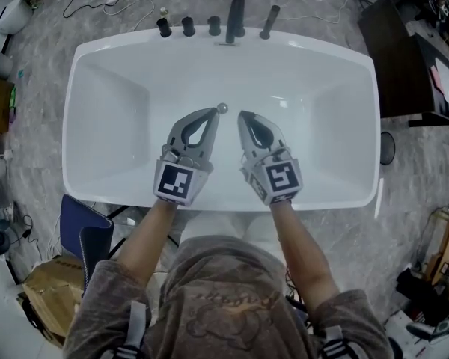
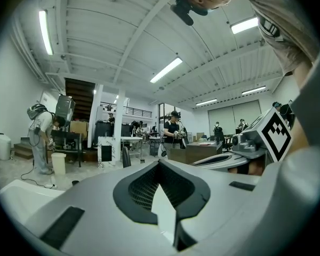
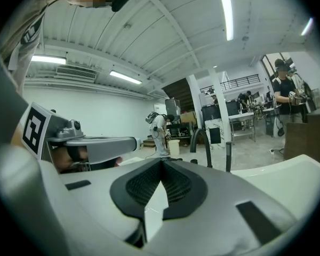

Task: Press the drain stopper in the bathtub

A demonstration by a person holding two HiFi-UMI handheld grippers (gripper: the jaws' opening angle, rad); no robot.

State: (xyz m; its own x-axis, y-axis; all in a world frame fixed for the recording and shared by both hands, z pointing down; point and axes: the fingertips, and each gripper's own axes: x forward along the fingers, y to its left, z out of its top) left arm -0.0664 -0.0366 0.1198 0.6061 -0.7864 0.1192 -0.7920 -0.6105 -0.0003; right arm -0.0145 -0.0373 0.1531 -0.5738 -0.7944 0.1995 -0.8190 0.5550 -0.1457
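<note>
1 white bathtub (image 1: 105, 88) fills the head view. 2 grippers hang over its basin, the left gripper (image 1: 212, 114) and the right gripper (image 1: 242, 116), each with jaws clenched on nothing. The small round drain stopper (image 1: 222, 108) lies between their tips, at 1 o'clock just beside the left tip and 11 o'clock from the right.

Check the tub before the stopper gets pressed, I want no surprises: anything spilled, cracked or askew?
Nothing stands out. The bathtub looks clean, the drain stopper sits uncovered on its floor, and the faucet stands on the far rim. The left gripper and right gripper are shut, empty.
</note>
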